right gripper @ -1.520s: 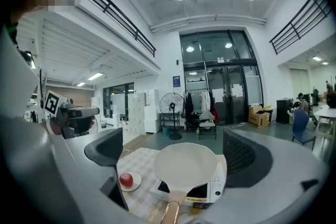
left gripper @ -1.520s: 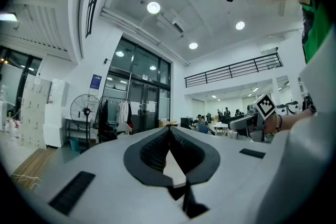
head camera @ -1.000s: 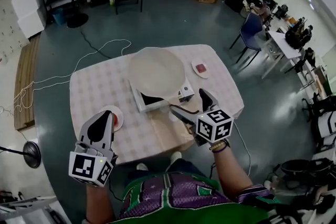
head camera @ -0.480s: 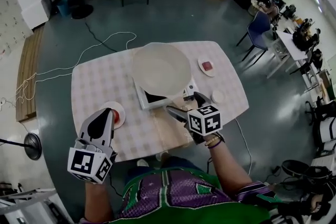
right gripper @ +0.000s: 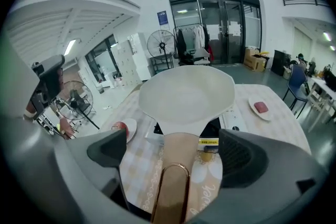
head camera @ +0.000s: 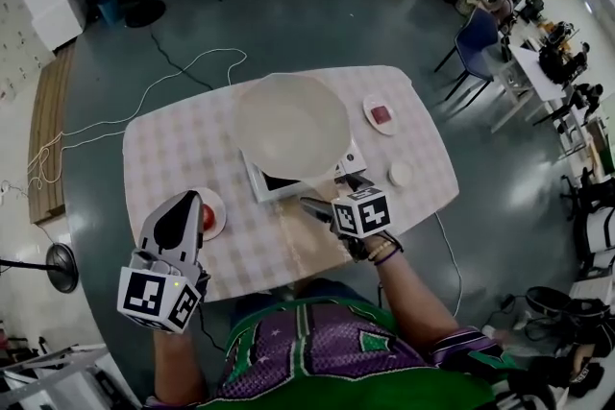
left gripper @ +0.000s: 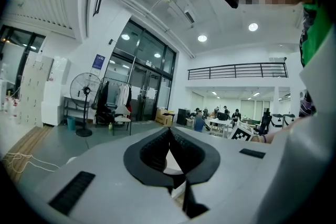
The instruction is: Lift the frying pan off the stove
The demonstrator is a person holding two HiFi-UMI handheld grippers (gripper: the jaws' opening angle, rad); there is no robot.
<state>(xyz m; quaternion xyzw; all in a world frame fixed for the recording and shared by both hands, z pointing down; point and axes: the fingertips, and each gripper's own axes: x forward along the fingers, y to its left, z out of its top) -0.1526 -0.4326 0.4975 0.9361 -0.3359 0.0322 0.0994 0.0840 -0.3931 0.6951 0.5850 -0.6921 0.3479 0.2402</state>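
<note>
Jaws of our right gripper [head camera: 332, 195] stood wide and had just been narrowing, the handle [right gripper: 170, 191] between them untouched. Since a second ago it had dropped toward the frying pan [head camera: 291, 125], which sat on the stove [head camera: 277, 180] mid-tabletop [head camera: 173, 158]. Our left gripper [head camera: 185, 204], jaws together and empty, hung at the near left. The frying pan hid most of the stove, and the handle's near end was cut off.

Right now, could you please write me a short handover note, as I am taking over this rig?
Left hand-held gripper: shut, empty, away from the pan.
Right hand-held gripper: open, jaws have just been closing, either side of the tan handle of the large cream frying pan, not pressing.
Pan sits on the white black-topped stove.
Done: approach. Left: grip handle, lift pan off.
</note>
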